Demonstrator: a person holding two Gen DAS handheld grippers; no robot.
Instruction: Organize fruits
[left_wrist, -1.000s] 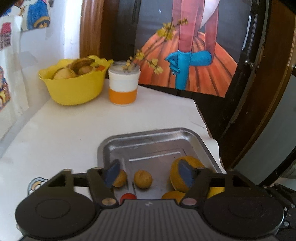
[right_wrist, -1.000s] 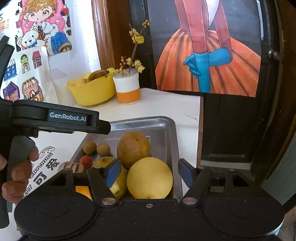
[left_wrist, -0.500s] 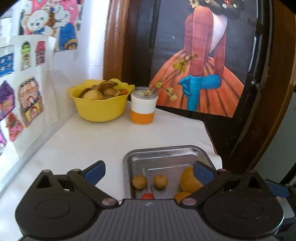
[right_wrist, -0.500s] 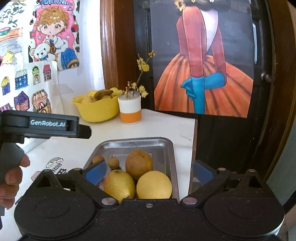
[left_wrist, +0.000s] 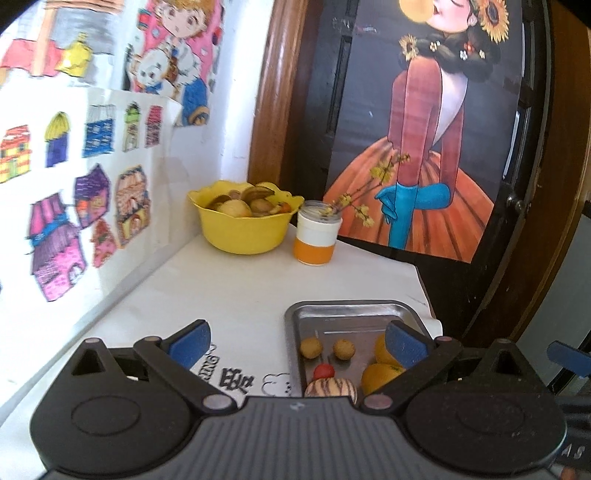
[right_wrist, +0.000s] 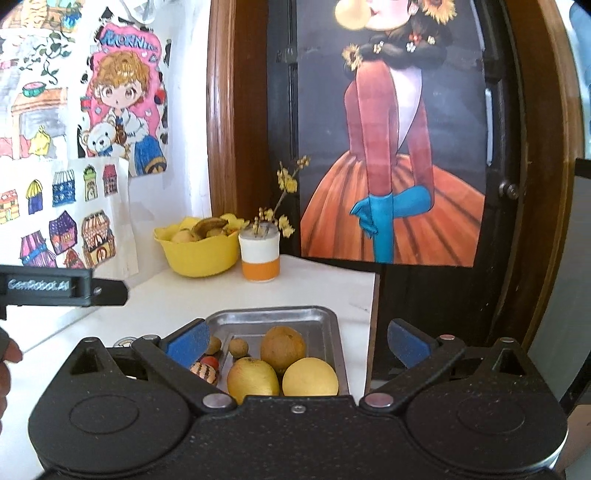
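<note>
Right now both tongs are standing wide and gripping nothing: the left gripper (left_wrist: 297, 341) and right gripper (right_wrist: 295, 341) are hovering at the tray's six o'clock edge. Fruits are crowding the metal tray (right_wrist: 328, 332), while the yellow bowl (left_wrist: 242, 230) is sitting at twelve o'clock, well apart. The round yellow fruit (right_wrist: 310, 376) is touching its neighbours near the table's three o'clock edge, so a careless pinch is risking a roll-off.
</note>
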